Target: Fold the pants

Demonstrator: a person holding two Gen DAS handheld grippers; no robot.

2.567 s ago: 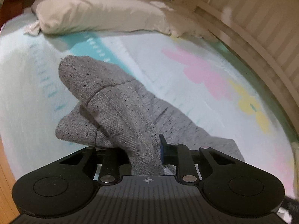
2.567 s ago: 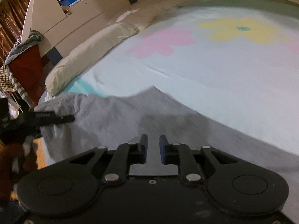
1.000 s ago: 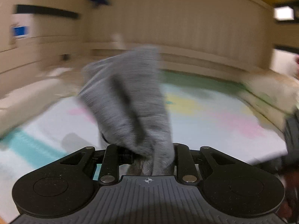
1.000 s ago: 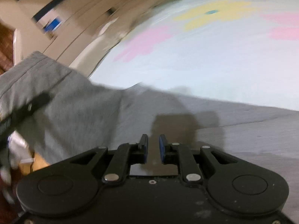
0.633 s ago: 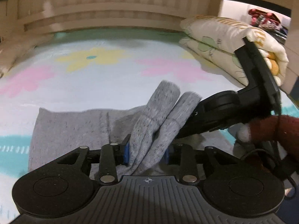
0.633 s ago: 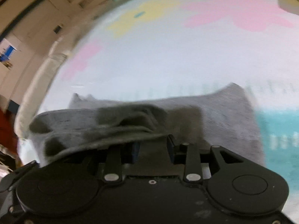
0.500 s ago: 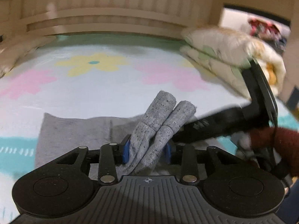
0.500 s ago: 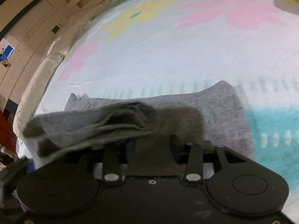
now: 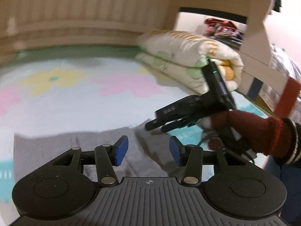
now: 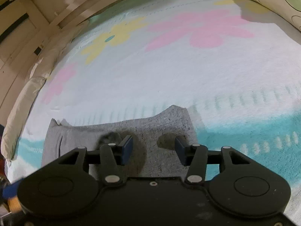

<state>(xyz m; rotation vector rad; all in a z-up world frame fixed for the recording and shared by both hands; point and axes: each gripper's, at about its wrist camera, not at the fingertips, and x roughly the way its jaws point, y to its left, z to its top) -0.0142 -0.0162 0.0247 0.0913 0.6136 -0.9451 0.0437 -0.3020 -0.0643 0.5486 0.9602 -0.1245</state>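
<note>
- One item to manage: grey speckled knit pants (image 10: 120, 131), lying flat on the pale fleece bed blanket with pink and yellow flowers (image 10: 169, 71), in a compact rectangle just ahead of both grippers.
- Looks already doubled over; a raised fold ridge (image 9: 148, 145) runs across the top layer in the left view. Judged mid-to-late in the fold, maybe one more pass plus smoothing.
- Handling, judged: light, soft, floppy, no stiffness, so it sags and drapes from any single pinch. Thick knit, not slippery; should grip well on the blue pads (image 9: 121, 150). Fleece underneath probably drags on it, so lift before moving it, don't slide.
- Where to take hold: two corners of one short edge, one gripper each, pinching all layers. Far right corner (image 10: 180, 111) curls up slightly, which makes it an easy entry. A mid-panel pinch would likely bunch the fabric.
- Left gripper (image 9: 148, 150): jaws spread wide, nothing between them, hovering over the pants.
- Right gripper (image 10: 153, 149): also spread wide and empty, low over the fabric with shadows right below the pads; contact can't be confirmed.
- Right gripper's body also shows in the left view, held by a dark red knit glove (image 9: 250, 126), at the right edge of the pants.
- Outward: folded cream quilt with green and orange print (image 9: 188, 56) at the far right of the bed, long cream pillow (image 10: 24, 94) along the left side, well apart from the pants.
</note>
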